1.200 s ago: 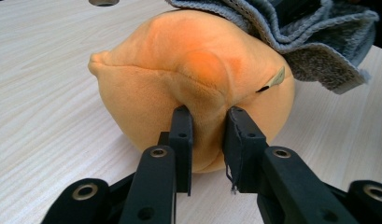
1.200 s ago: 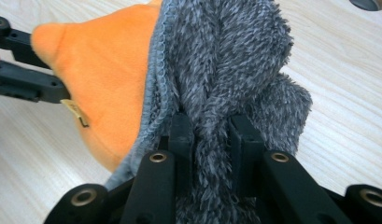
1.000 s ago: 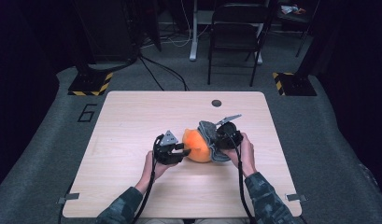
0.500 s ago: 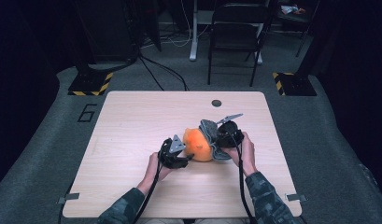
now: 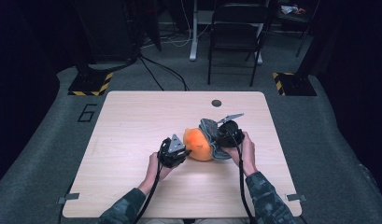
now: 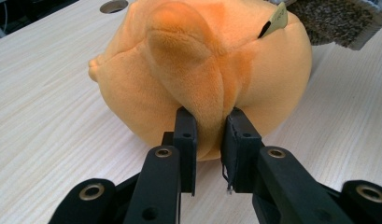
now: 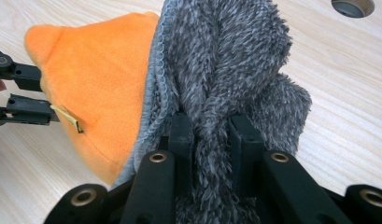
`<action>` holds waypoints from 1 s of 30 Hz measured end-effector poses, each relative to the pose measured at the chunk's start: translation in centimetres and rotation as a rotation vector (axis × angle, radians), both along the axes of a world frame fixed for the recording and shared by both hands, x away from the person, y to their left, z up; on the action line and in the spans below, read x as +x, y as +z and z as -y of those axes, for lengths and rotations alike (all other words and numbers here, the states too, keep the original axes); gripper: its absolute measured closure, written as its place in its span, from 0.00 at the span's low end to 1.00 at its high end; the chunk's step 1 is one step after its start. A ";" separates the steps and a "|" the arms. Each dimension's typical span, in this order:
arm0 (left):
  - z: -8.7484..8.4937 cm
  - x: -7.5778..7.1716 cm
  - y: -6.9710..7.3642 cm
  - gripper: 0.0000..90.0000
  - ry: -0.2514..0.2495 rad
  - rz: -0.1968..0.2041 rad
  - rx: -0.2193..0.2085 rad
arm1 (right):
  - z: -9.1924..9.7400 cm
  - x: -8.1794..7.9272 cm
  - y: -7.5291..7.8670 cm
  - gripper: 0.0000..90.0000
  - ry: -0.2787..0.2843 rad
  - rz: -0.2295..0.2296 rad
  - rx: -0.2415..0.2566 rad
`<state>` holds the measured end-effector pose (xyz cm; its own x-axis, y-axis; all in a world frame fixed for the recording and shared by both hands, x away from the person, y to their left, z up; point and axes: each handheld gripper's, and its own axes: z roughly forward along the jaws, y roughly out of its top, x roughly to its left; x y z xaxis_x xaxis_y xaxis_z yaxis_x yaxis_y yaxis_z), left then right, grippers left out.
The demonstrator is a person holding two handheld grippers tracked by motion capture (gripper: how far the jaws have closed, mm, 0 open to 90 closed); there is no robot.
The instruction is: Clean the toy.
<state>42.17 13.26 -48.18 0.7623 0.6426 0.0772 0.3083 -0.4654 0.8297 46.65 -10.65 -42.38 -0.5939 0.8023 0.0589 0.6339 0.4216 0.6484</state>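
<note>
On the table, the left hand-held gripper (image 6: 209, 135) has just closed, pinching the orange plush (image 6: 202, 70).

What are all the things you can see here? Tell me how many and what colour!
soft toy: 1, orange, middle of the table, its fold pinched by the left gripper
fuzzy cloth: 1, grey, against the toy's right side, pinched by the right gripper
tag: 1, pale yellow, on the toy
table: 1, light wood, centre of the room
hole: 1, dark, round, near the table's far edge
chair: 1, black, behind the table
floor number: 1, black 6, left of the table
left gripper: 1, black, jaws just closed on the toy
right gripper: 1, black, shut on the cloth
</note>
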 end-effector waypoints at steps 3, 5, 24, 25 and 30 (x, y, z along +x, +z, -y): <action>0.0 0.0 0.2 0.86 0.010 -0.016 -0.003 | 0.2 -0.1 0.5 0.82 0.005 0.010 0.007; -0.1 0.0 0.3 0.86 0.013 -0.021 -0.015 | 0.1 -0.3 0.8 0.82 0.001 0.017 0.007; 0.2 -0.5 1.3 0.87 0.002 -0.025 -0.023 | -3.0 -2.6 3.3 0.82 0.144 0.084 0.047; 0.3 -0.5 1.2 0.87 0.003 -0.032 -0.025 | -3.1 -2.6 3.0 0.82 0.138 0.083 0.038; 0.1 -0.4 1.1 0.87 0.001 -0.032 -0.030 | -3.0 -2.3 2.4 0.82 0.121 0.072 0.012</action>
<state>41.81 13.18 -47.13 0.7637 0.6447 0.0339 0.3349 -0.4405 0.8330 44.38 -7.68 -39.94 -0.6891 0.7243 0.0221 0.5306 0.4836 0.6961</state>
